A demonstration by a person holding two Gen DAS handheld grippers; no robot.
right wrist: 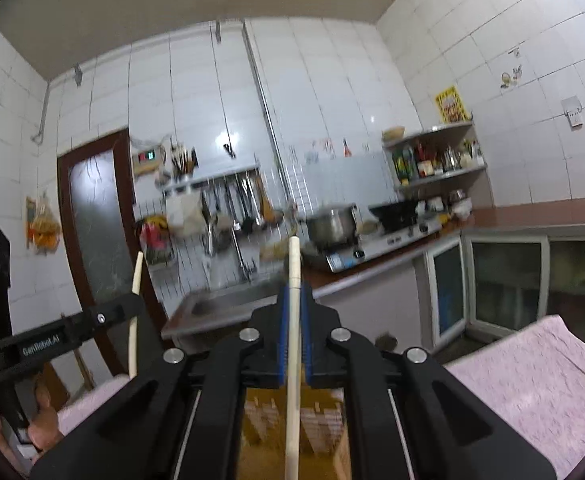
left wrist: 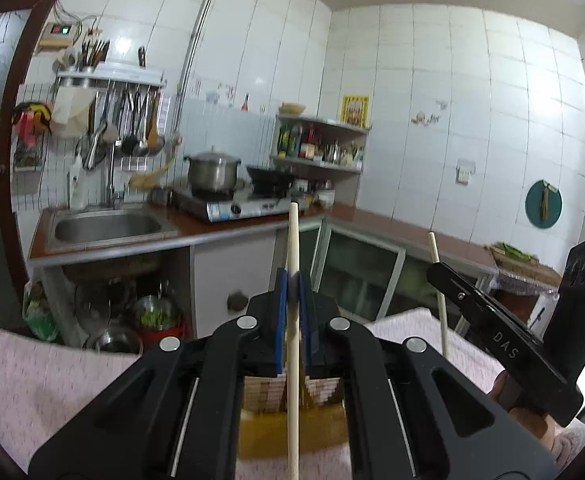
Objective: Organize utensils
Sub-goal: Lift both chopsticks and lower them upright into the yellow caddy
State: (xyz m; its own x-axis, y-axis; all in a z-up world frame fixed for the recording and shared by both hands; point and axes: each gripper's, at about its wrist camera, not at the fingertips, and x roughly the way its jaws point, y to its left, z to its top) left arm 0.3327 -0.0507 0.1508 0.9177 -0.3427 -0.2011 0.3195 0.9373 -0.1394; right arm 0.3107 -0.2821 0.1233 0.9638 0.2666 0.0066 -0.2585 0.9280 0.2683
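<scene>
My left gripper (left wrist: 292, 280) is shut on a pale wooden chopstick (left wrist: 293, 344) that stands upright between the blue pads. My right gripper (right wrist: 293, 294) is shut on a second pale chopstick (right wrist: 293, 360), also upright. Each gripper shows in the other's view: the right one (left wrist: 436, 270) with its chopstick (left wrist: 441, 300) at the right, the left one (right wrist: 130, 306) with its chopstick (right wrist: 133, 336) at the left. Below both grippers is a woven bamboo holder (left wrist: 324, 394), also seen in the right wrist view (right wrist: 320, 424), on a yellow surface (left wrist: 320, 428).
A pink cloth (left wrist: 52, 392) covers the table under the grippers. Beyond stand a counter with a steel sink (left wrist: 104, 228), a gas stove with a pot (left wrist: 212, 172) and a wok (left wrist: 270, 178), a corner shelf (left wrist: 320, 140) and hanging ladles (left wrist: 136, 120).
</scene>
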